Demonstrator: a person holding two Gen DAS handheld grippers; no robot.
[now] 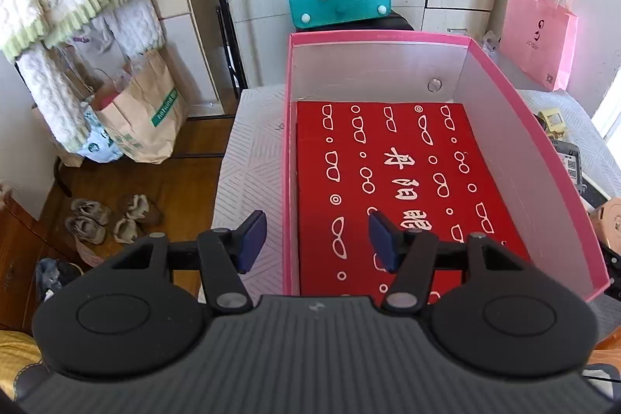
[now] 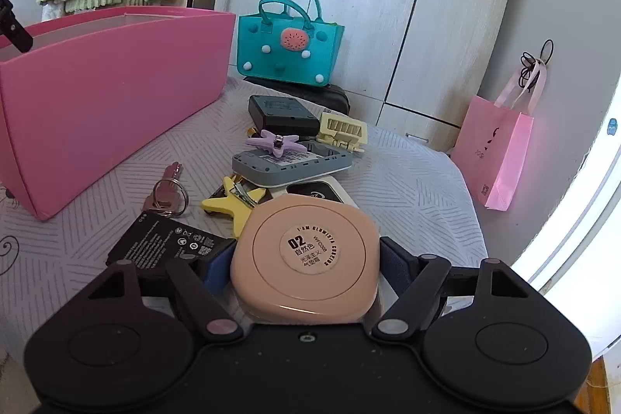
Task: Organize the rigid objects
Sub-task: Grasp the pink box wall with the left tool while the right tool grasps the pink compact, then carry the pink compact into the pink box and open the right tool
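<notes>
A pink box (image 1: 535, 127) stands open on the table, with a red glasses-patterned case (image 1: 396, 189) flat on its floor. My left gripper (image 1: 316, 241) is open and empty, hovering over the box's near left wall. In the right wrist view the pink box (image 2: 108, 103) stands at the left. My right gripper (image 2: 304, 270) has its blue pads (image 2: 215, 268) against both sides of a peach cushion compact (image 2: 310, 258). Beyond it lie a black battery (image 2: 170, 243), keys (image 2: 167, 191), a yellow star clip (image 2: 233, 202), a grey case (image 2: 291, 165), a purple clip (image 2: 273, 142), a black charger (image 2: 281, 111) and a yellow clip (image 2: 343, 132).
A teal felt bag (image 2: 289, 45) stands at the table's far end before white cupboards. A pink paper bag (image 2: 500, 150) hangs at the right. In the left wrist view, the table's left edge (image 1: 225, 177) drops to a wooden floor with shoes (image 1: 112, 218) and paper bags (image 1: 136, 119).
</notes>
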